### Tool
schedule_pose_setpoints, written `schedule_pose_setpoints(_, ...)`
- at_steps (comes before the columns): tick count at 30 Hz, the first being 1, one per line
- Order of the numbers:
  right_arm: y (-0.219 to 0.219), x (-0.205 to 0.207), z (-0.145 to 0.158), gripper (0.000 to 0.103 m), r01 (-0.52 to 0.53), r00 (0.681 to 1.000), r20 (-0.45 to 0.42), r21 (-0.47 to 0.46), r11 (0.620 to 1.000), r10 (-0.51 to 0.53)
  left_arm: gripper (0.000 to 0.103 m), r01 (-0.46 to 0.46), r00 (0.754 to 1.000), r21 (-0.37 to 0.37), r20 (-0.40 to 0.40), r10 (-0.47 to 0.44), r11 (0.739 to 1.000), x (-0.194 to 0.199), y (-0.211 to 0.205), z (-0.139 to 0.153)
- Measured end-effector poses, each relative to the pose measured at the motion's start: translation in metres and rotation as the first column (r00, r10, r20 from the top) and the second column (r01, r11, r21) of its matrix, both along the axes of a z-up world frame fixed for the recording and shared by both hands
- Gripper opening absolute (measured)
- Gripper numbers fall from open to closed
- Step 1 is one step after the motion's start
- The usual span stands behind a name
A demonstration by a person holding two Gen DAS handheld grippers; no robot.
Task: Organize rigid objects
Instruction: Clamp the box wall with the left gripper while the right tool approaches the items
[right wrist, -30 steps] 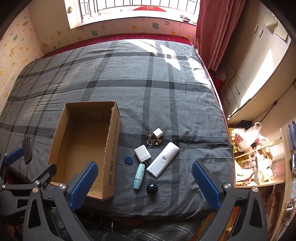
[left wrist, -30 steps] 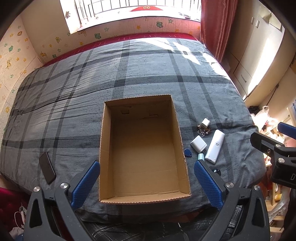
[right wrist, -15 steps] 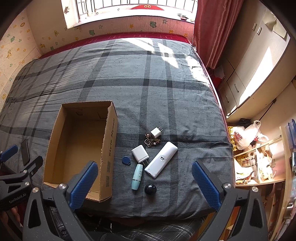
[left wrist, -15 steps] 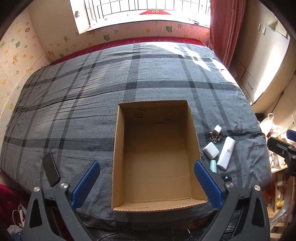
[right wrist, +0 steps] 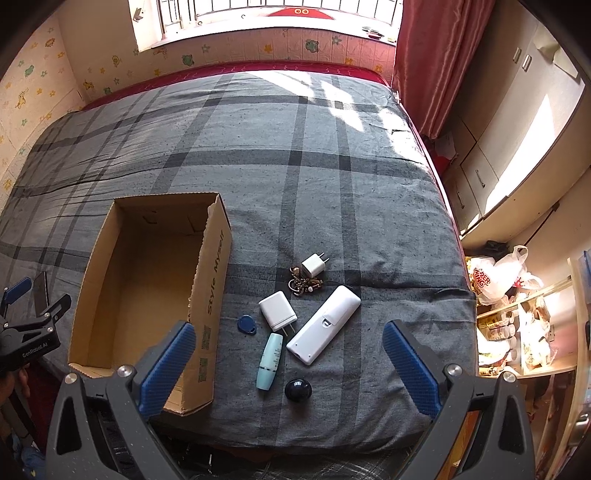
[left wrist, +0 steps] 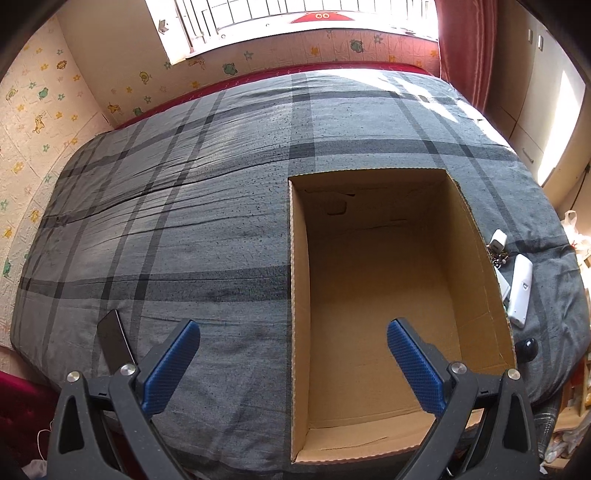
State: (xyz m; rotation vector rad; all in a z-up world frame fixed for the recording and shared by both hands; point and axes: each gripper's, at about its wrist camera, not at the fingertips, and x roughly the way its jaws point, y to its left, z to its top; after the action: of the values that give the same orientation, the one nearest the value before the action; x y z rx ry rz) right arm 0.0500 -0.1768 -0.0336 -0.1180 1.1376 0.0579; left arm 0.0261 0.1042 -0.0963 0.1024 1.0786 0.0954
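Note:
An open, empty cardboard box [left wrist: 373, 295] [right wrist: 147, 280] lies on the grey plaid bed. Right of it lie a white remote [right wrist: 323, 325] [left wrist: 521, 291], a large white charger [right wrist: 277, 310], a small white plug [right wrist: 313, 264], a key bunch [right wrist: 303, 283], a blue tag [right wrist: 246, 325], a light blue tube [right wrist: 270, 356] and a dark ball [right wrist: 298, 389] [left wrist: 528, 347]. A black phone [left wrist: 115, 341] lies left of the box. My left gripper [left wrist: 293, 363] is open and empty above the box's near left side. My right gripper [right wrist: 288, 363] is open and empty above the small objects.
The bed's near edge runs just under both grippers. Cupboards [right wrist: 517, 122] and a red curtain [right wrist: 432, 55] stand to the right. A shelf with a plastic bag [right wrist: 495, 273] is beside the bed's right corner. A window [left wrist: 295, 22] is at the far wall.
My left gripper has shifted left, so the box now sits to the right in its view and the phone is nearer. My right gripper has barely moved. Both stay open.

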Motion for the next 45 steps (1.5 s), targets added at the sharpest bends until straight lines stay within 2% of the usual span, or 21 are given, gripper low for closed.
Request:
schedule_pose_setpoints(6, -0.004, 0.004, -0.018, 0.103, 0.012, 0.999, 0.041, -0.007, 1.0, -0.011, 0.103, -0.024, 1.0, 0.008, -0.006, 0.024, 1.0, 0.002, 0.019, -0.041)
schedule_pose_setpoints(11, -0.012, 0.007, -0.034, 0.103, 0.04, 0.997, 0.059, -0.01, 0.999, -0.04, 0.103, -0.004, 1.0, 0.054, 0.005, 0.004, 0.999, 0.001, 0.023, -0.065)
schedule_pose_setpoints(13, -0.015, 0.007, -0.041, 0.103, 0.05, 0.996, 0.069, -0.02, 0.999, -0.049, 0.103, 0.002, 1.0, 0.046, 0.001, -0.002, 0.999, 0.001, 0.025, -0.074)
schedule_pose_setpoints(19, -0.026, 0.007, -0.059, 0.103, 0.09, 0.992, 0.086, -0.017, 0.996, -0.089, 0.103, 0.019, 0.999, 0.032, 0.034, -0.02, 0.999, -0.002, 0.026, -0.083)
schedule_pose_setpoints(21, -0.029, 0.007, -0.063, 0.103, 0.094, 0.992, 0.091, -0.016, 0.995, -0.093, 0.099, 0.024, 0.998, 0.022, 0.056, -0.025, 0.999, -0.003, 0.026, -0.081)
schedule_pose_setpoints(24, -0.032, 0.006, -0.068, 0.103, 0.095, 0.991, 0.1, -0.019, 0.995, -0.093, 0.079, 0.033, 0.998, -0.006, 0.054, -0.033, 0.999, -0.001, 0.027, -0.081)
schedule_pose_setpoints(26, -0.035, 0.006, -0.072, 0.103, 0.096, 0.991, 0.1, -0.016, 0.995, -0.094, 0.048, 0.047, 0.998, -0.05, 0.031, -0.046, 0.998, 0.0, 0.027, -0.086)
schedule_pose_setpoints(27, -0.037, 0.006, -0.075, 0.103, 0.1, 0.99, 0.1, -0.013, 0.995, -0.098, 0.04, 0.06, 0.998, -0.083, 0.022, -0.058, 0.995, 0.001, 0.027, -0.09)
schedule_pose_setpoints(28, -0.039, 0.007, -0.077, 0.103, 0.106, 0.99, 0.097, -0.012, 0.994, -0.105, 0.026, 0.07, 0.998, -0.106, 0.015, -0.068, 0.992, 0.0, 0.026, -0.093)
schedule_pose_setpoints(29, -0.041, 0.007, -0.08, 0.103, 0.111, 0.99, 0.093, -0.011, 0.994, -0.11, 0.018, 0.078, 0.997, -0.112, 0.012, -0.077, 0.991, 0.0, 0.022, -0.096)
schedule_pose_setpoints(30, -0.043, 0.008, -0.084, 0.103, 0.117, 0.989, 0.089, -0.009, 0.993, -0.115, 0.014, 0.085, 0.996, -0.109, 0.009, -0.085, 0.99, -0.001, 0.019, -0.098)
schedule_pose_setpoints(32, -0.045, 0.008, -0.091, 0.103, 0.12, 0.99, 0.083, -0.02, 0.993, -0.118, 0.014, 0.083, 0.997, -0.079, 0.014, -0.082, 0.993, -0.003, 0.015, -0.1)
schedule_pose_setpoints(39, -0.051, 0.011, -0.115, 0.103, 0.122, 0.99, 0.076, -0.05, 0.991, -0.118, 0.013, 0.064, 0.998, -0.122, 0.013, -0.063, 0.99, -0.004, 0.02, -0.1)
schedule_pose_setpoints(45, -0.058, 0.009, -0.136, 0.103, 0.12, 0.993, 0.029, -0.043, 0.992, -0.118, 0.013, 0.052, 0.999, -0.125, 0.015, -0.05, 0.991, -0.004, 0.022, -0.101)
